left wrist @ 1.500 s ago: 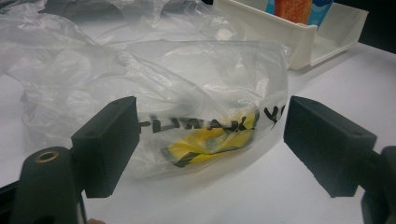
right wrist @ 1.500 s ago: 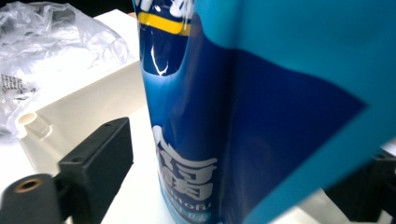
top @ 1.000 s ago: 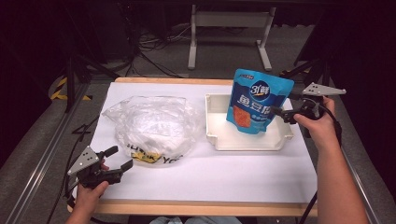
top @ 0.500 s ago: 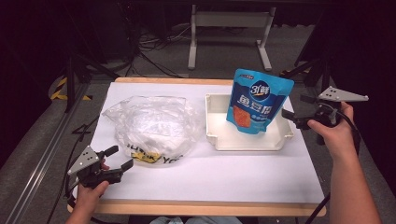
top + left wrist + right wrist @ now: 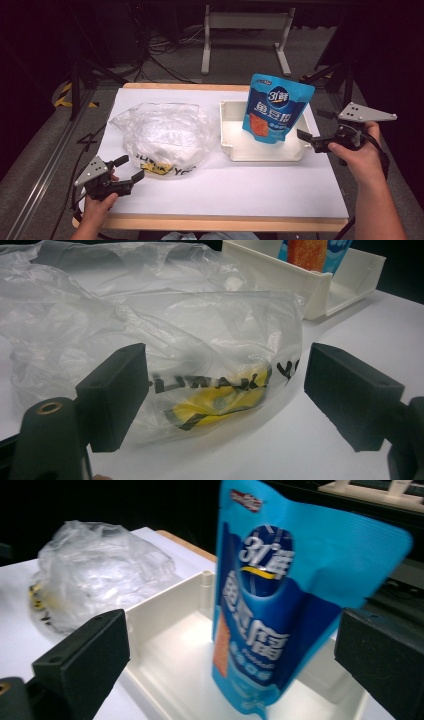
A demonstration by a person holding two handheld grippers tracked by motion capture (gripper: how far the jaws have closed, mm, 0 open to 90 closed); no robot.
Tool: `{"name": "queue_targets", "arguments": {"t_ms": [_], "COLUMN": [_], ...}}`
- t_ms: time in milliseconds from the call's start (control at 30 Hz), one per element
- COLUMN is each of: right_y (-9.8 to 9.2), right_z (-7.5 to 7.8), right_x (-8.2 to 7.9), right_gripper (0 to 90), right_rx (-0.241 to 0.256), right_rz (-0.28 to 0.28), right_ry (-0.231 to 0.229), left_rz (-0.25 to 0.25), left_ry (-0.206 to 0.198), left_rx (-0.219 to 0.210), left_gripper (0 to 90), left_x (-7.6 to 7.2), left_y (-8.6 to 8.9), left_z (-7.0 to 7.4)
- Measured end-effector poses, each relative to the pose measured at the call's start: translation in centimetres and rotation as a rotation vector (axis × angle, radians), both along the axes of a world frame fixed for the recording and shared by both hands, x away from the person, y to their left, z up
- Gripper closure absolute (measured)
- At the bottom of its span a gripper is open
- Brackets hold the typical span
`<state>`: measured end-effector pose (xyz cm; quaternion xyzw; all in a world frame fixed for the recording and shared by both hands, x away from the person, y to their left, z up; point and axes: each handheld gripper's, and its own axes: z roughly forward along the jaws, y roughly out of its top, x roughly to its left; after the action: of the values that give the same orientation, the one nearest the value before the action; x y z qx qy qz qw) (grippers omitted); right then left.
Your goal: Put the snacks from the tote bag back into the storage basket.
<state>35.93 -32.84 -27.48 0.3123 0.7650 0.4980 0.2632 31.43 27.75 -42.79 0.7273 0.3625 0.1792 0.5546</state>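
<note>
A blue snack pouch (image 5: pixel 277 107) stands upright in a white tray (image 5: pixel 265 155) at the table's right. My right gripper (image 5: pixel 312 125) hovers open just off the tray's right end, apart from the pouch. In the right gripper view the pouch (image 5: pixel 280 605) stands between and beyond my wide-apart jaws, inside the tray (image 5: pixel 165 600). A crumpled clear plastic bag (image 5: pixel 162 132) with black letters and a yellow patch lies left of the tray. My left gripper (image 5: pixel 131 168) rests open near the front left, pointing at the bag (image 5: pixel 150 325), jaws short of it.
A white sheet (image 5: pixel 250 190) covers the wooden table, with bare room along the front and between bag and tray. Dark floor, cables and a metal stand (image 5: pixel 245 30) lie beyond the far edge. The tray's corner (image 5: pixel 305 285) sits behind the bag.
My right gripper has drawn back to the right, away from the pouch's edge. The pouch stays standing in the tray. The left gripper has not moved.
</note>
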Motion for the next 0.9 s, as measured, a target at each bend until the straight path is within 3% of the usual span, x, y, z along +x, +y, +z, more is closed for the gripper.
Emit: {"name": "queue_targets", "arguments": {"t_ms": [300,433,733,900], "right_y": [2.7,3.6,5.8,7.0], "right_z": [-0.6,-1.0,-3.0,-4.3], "right_x": [-1.6,-1.8,-1.9,-1.8], "right_gripper": [1.3,1.7,1.8,2.0], "right_rx": [-0.025,-0.014,0.024,0.001], "right_rz": [0.131,0.177,0.242,0.254], "right_ry": [-0.006,0.002,0.008,0.020], "left_rz": [-0.004,-0.002,0.001,0.001], "left_ry": [0.001,0.002,-0.003,0.000], "left_rx": [-0.002,-0.004,-0.004,-0.003], "left_gripper": [18.6,18.5,18.5,18.4], "left_x": [0.0,-0.2,-0.3,-0.4], "left_y": [-0.1,0.1,0.2,0.3], "left_z": [0.0,0.0,0.0,0.0]}}
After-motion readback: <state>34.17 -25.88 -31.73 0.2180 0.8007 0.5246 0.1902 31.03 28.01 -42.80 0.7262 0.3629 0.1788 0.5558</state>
